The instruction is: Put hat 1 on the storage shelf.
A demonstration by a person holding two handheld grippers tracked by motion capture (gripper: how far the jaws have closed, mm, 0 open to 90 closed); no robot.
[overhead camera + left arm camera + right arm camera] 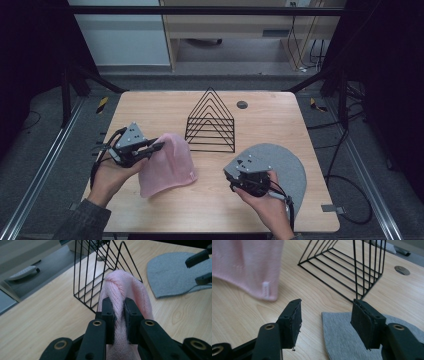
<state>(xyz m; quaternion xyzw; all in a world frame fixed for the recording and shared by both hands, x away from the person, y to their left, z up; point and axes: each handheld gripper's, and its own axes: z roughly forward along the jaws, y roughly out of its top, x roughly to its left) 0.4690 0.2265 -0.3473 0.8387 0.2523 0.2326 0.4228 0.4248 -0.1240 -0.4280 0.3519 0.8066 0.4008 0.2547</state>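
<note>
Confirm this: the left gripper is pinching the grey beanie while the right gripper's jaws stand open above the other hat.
Wrong on the colour: the left gripper pinches the pink beanie, as the left gripper view shows. The right gripper does stand open above the grey beanie.

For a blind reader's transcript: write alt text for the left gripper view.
The left gripper has its two black jaws shut on a fold of a pink knit hat, seen from just behind the jaws. Beyond the hat stands a black wire rack on the wooden table, with a grey hat lying flat at the upper right.
</note>
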